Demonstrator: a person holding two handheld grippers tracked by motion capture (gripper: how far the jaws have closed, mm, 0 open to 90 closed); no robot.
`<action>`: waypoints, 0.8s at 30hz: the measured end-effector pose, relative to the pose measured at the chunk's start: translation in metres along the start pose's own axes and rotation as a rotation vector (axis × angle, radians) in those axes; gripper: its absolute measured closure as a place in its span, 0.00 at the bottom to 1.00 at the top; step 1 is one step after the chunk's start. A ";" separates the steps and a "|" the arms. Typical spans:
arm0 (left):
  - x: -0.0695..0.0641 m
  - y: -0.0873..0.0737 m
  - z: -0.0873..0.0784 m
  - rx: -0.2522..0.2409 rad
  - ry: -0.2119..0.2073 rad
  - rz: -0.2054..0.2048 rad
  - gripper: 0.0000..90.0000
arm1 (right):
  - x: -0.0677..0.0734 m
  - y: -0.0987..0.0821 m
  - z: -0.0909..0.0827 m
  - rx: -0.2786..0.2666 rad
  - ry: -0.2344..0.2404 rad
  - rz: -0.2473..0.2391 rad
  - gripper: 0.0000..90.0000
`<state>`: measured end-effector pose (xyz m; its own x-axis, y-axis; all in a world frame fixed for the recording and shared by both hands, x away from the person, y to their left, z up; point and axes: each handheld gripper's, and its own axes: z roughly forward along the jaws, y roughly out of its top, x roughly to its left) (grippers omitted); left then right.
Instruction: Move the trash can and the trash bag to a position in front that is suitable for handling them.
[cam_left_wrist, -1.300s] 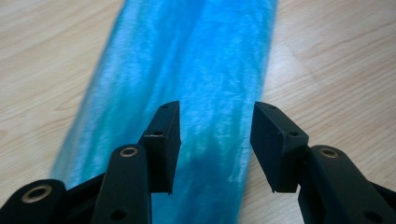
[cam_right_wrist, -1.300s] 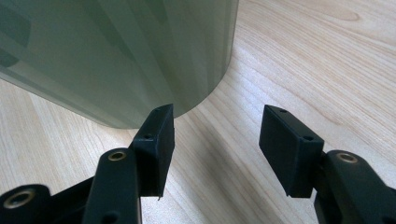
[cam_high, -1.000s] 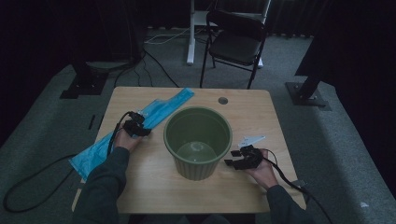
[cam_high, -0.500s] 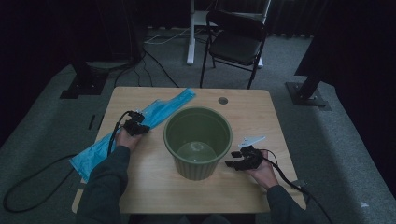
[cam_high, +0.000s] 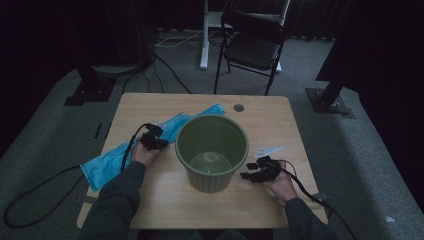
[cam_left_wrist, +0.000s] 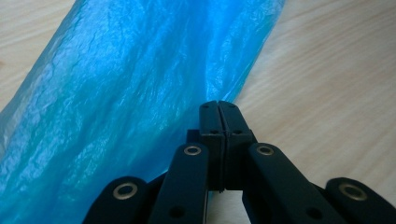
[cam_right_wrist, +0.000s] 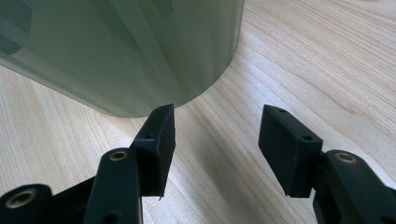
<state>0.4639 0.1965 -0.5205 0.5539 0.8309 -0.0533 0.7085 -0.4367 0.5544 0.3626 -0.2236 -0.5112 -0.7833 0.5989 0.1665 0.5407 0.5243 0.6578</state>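
Note:
A green plastic bucket (cam_high: 210, 177) stands upright in the middle of the wooden table (cam_high: 272, 122), and I see nothing inside it. A long blue plastic bag (cam_high: 107, 162) lies flat to its left and hangs over the table's left edge. My left gripper (cam_high: 157, 142) rests on the bag's near edge beside the bucket. In the left gripper view it (cam_left_wrist: 218, 106) is shut, its jaws pressed together on the edge of the bag (cam_left_wrist: 116, 84). My right gripper (cam_high: 246, 176) lies low at the bucket's right. It (cam_right_wrist: 215, 116) is open and holds nothing, just short of the bucket's wall (cam_right_wrist: 126, 51).
A small round hole (cam_high: 238, 107) sits in the tabletop behind the bucket. A black folding chair (cam_high: 252, 47) stands beyond the far edge. Cables trail off the table from both grippers, and dark stand bases sit on the carpet left and right.
My left hand has shifted a little to the right, toward the bucket, and the blue bag's far end has slid with it. The right hand and the bucket have stayed put.

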 end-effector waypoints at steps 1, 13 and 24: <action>-0.003 -0.001 0.000 0.000 -0.001 0.004 0.99 | 0.000 0.000 0.000 0.001 0.001 -0.002 0.50; -0.036 -0.011 -0.003 -0.018 -0.051 -0.006 0.97 | 0.000 0.000 0.001 0.007 0.004 -0.004 0.50; -0.039 -0.026 -0.026 -0.044 0.018 0.074 0.69 | 0.000 0.000 0.000 0.002 0.005 -0.002 0.50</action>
<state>0.4131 0.1844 -0.5112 0.5960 0.8030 0.0038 0.6457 -0.4821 0.5921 0.3619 -0.2239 -0.5111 -0.7861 0.5945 0.1691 0.5397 0.5269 0.6565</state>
